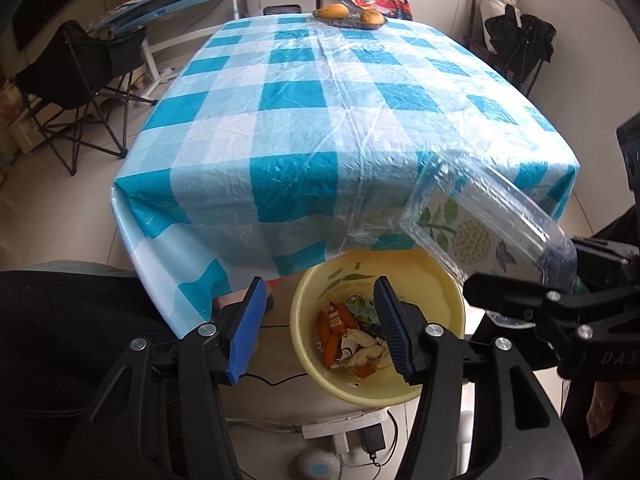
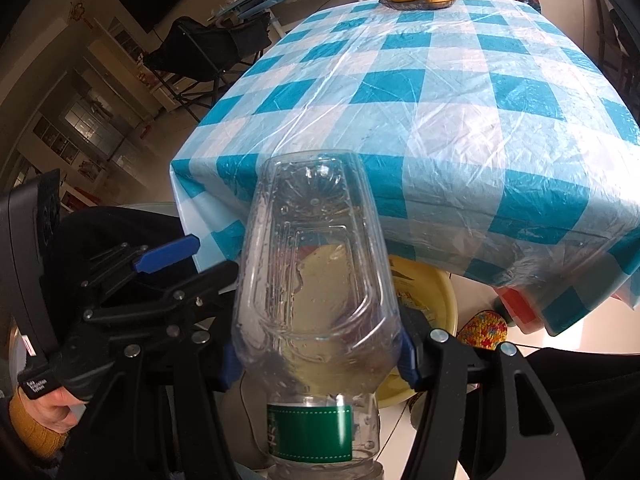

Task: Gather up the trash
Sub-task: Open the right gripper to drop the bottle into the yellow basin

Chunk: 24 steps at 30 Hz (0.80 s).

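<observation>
A clear empty plastic bottle (image 2: 316, 264) with a green neck label is clamped in my right gripper (image 2: 316, 364), bottom end pointing forward. In the left wrist view the bottle (image 1: 480, 216) hangs tilted above the yellow trash bin (image 1: 424, 280), which stands on the floor by the table's near edge. The bin holds orange peels and crumpled paper (image 1: 352, 340). My left gripper (image 1: 316, 328) is open and empty, just above the bin's left side. The bin (image 2: 436, 300) shows behind the bottle in the right wrist view.
A table with a blue and white checked cloth (image 1: 320, 112) lies ahead, with a fruit dish (image 1: 348, 16) at its far end. A folding chair (image 1: 80, 76) stands to the left. A power strip and cables (image 1: 344, 432) lie on the floor below the bin.
</observation>
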{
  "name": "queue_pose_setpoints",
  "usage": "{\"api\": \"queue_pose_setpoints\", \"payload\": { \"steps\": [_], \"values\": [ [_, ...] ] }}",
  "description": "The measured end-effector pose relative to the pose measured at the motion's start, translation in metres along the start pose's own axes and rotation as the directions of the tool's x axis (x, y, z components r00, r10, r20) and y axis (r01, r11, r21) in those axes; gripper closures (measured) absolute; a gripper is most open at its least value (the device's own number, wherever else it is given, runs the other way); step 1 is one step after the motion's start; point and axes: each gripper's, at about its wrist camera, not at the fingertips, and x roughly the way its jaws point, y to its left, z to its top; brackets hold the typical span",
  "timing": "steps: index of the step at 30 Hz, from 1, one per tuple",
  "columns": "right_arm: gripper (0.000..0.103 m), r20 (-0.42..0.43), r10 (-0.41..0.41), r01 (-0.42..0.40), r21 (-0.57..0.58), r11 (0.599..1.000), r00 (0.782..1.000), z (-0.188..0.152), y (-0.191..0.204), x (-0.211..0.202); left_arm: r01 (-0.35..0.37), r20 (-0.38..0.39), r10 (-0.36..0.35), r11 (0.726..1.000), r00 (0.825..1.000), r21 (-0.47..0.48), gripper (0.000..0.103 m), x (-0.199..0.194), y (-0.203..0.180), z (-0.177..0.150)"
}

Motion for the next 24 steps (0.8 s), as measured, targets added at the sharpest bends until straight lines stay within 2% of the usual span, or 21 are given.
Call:
{"api": "queue_pose_setpoints", "payload": {
  "steps": [4,11,16,24],
  "values": [
    [0.045,-0.017,-0.002,0.002,-0.021,1.000,1.000,0.000,0.004,0.005,0.008,0.060,-0.004,0.998,0.998,-0.060,0.044,-0.011,0.010,0.004],
    [0.045,-0.030,0.008,-0.009,-0.043,0.999,1.000,0.001,0.008,0.011,0.009,0.161,0.003,0.997,0.987,-0.075,0.033,-0.027,0.010,0.009],
    [0.044,-0.033,0.011,-0.012,-0.043,0.999,0.999,0.003,0.007,0.010,0.018,0.194,0.001,0.996,0.981,-0.092,0.025,-0.031,0.013,0.011],
    [0.034,0.016,0.008,-0.008,-0.041,0.999,1.000,0.004,0.006,0.005,0.009,0.238,0.014,0.996,0.971,-0.094,0.016,-0.037,0.011,0.012]
  ]
}}
